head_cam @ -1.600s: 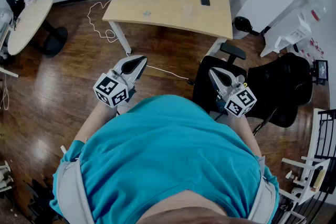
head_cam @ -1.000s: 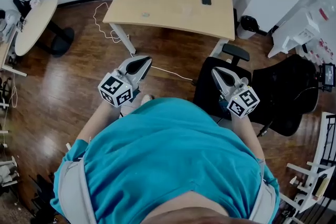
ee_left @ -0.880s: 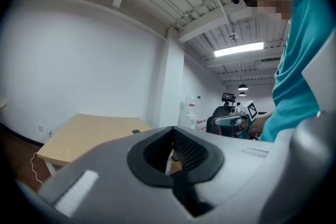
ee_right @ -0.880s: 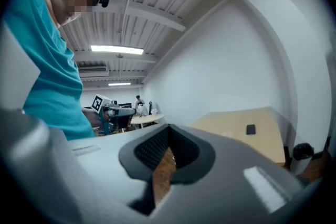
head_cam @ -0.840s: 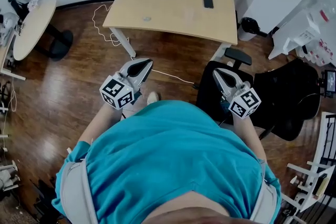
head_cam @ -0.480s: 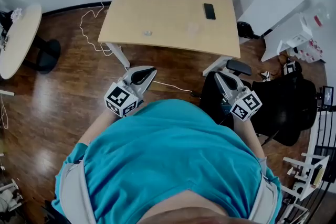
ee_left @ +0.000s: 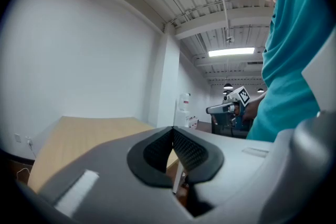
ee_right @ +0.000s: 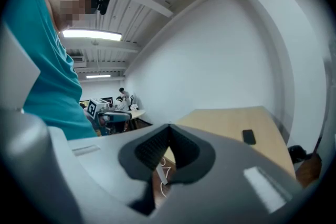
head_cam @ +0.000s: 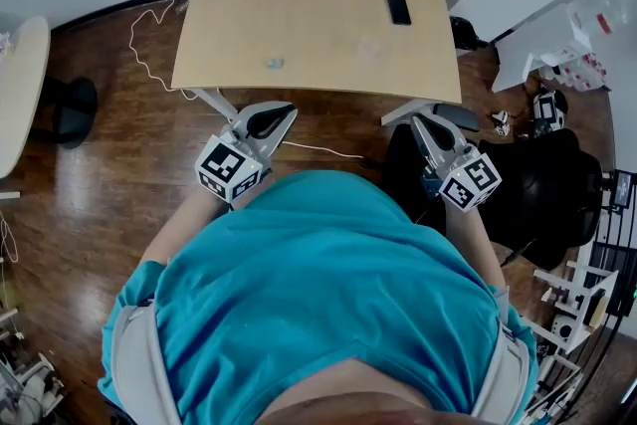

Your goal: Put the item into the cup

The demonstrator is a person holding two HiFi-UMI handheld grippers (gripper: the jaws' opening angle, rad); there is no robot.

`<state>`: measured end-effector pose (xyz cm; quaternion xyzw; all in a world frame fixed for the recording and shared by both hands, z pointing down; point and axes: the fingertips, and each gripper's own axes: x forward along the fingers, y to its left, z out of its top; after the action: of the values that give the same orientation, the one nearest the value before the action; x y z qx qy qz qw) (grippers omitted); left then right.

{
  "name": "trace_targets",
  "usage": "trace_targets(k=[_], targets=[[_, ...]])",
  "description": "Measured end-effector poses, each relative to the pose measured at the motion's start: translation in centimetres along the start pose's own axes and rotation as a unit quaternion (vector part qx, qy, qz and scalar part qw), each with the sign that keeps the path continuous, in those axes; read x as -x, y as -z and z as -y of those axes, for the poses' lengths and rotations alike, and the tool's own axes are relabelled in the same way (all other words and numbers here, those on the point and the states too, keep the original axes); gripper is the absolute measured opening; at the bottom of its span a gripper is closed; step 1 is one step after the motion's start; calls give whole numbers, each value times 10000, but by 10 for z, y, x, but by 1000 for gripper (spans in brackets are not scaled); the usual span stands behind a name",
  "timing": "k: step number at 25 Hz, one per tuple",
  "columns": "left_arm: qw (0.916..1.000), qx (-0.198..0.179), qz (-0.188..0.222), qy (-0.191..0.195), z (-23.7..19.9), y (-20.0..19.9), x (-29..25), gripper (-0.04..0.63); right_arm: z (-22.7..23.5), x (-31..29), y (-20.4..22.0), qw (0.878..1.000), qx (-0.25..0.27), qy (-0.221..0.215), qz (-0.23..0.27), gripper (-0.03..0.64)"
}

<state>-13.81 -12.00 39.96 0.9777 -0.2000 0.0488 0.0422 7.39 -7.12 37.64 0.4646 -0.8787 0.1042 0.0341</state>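
Note:
A light wooden table [head_cam: 309, 5] stands ahead of me. On it lie a small grey-blue item [head_cam: 274, 64], a faint clear cup-like thing [head_cam: 370, 46] and a black phone [head_cam: 397, 7]. Both grippers hover over the floor in front of the person's teal shirt, short of the table's near edge. My left gripper [head_cam: 282, 112] is shut with nothing between its pads [ee_left: 181, 147]. My right gripper [head_cam: 419, 120] is also shut and empty, its pads [ee_right: 157, 148] meeting at the tip. The phone [ee_right: 249, 137] shows on the table in the right gripper view.
A black office chair [head_cam: 542, 189] stands at the right, close to the right gripper. A white cable [head_cam: 149, 25] trails over the wooden floor at the left. A round table [head_cam: 15, 90] sits at the far left, and white shelving [head_cam: 542, 45] at the right.
The person has stepped toward the table, which now lies closer and larger in the head view. Both grippers have kept their shut pose in front of the body.

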Motion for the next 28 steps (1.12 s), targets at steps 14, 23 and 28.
trace_targets(k=[14, 23, 28], targets=[[9797, -423, -1006, -1684, -77, 11, -132, 5, 152, -39, -7, 9909, 295, -1315, 56, 2], [9600, -494, -2141, -1737, -124, 70, -132, 51, 175, -68, 2, 9917, 62, -1281, -30, 2], [9390, -374, -2969, -1697, -182, 131, -104, 87, 166, -92, 3, 9957, 27, -903, -180, 2]])
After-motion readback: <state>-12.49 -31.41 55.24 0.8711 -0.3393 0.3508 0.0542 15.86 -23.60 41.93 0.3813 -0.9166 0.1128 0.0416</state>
